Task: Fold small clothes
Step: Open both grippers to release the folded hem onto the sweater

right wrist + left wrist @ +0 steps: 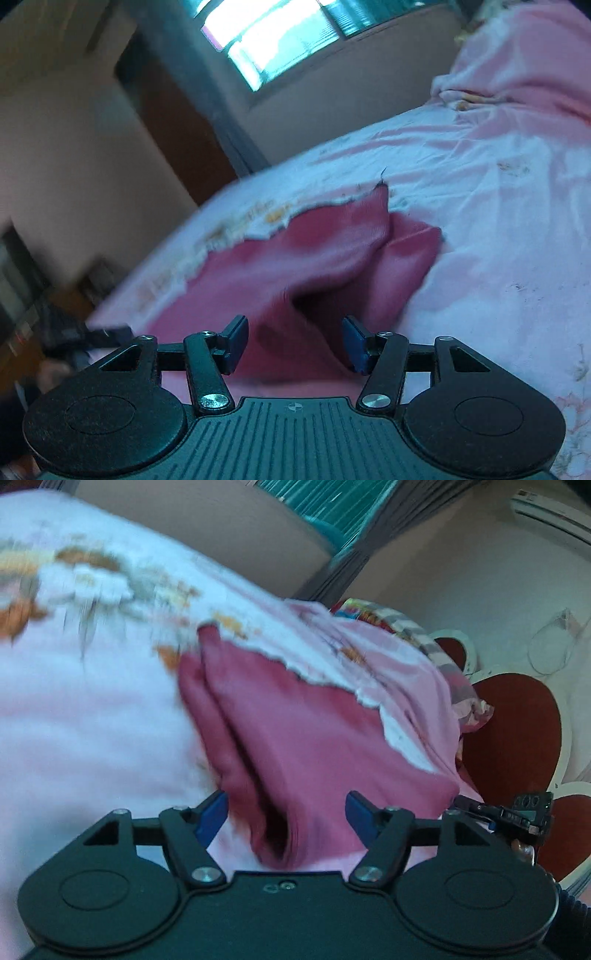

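Pink floral bedsheet (498,229) carries a dark-pink small garment (303,731), rumpled, soft and light, likely limp; left tongs (286,818) and right tongs (293,345) both apart, gripping nothing, just short of it; take a hem corner.

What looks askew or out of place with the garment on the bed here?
The dark pink garment lies bunched on the pink bedsheet, with a raised fold gaping open near both open grippers. Neither holds it. Nothing looks damaged or spilled.
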{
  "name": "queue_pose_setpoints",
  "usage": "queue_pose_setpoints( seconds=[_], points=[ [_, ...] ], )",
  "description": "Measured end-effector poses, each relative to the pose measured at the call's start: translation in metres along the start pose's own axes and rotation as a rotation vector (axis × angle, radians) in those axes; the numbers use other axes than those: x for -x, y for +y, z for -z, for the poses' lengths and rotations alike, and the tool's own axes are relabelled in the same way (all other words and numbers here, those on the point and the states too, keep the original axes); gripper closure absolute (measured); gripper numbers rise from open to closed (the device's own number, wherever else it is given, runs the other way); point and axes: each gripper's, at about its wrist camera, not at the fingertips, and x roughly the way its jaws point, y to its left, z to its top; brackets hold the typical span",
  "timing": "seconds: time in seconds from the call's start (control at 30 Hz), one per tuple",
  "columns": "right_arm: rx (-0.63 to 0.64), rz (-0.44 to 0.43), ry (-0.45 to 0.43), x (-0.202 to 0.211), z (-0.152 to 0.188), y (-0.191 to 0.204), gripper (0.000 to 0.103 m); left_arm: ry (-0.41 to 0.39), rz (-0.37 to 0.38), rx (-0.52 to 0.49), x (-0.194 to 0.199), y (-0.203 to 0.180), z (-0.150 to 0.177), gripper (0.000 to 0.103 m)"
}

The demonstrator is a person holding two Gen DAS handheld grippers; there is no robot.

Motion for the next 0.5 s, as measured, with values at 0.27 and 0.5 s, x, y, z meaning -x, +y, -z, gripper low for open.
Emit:
queue_pose_setpoints(
  seconds=[0.27, 0.5],
  points=[
    [0.103, -0.017, -0.008, -0.009, 0.001, 0.002, 0.047, 0.058, 0.093, 0.020, -0.022, 0.006, -0.003, 0.041],
    [0.054, -0.081, 0.045, -0.015, -0.012, -0.005, 0.058, 0.046, 0.153, 0.016, -0.022, 0.012, -0.006, 0.059]
  ],
)
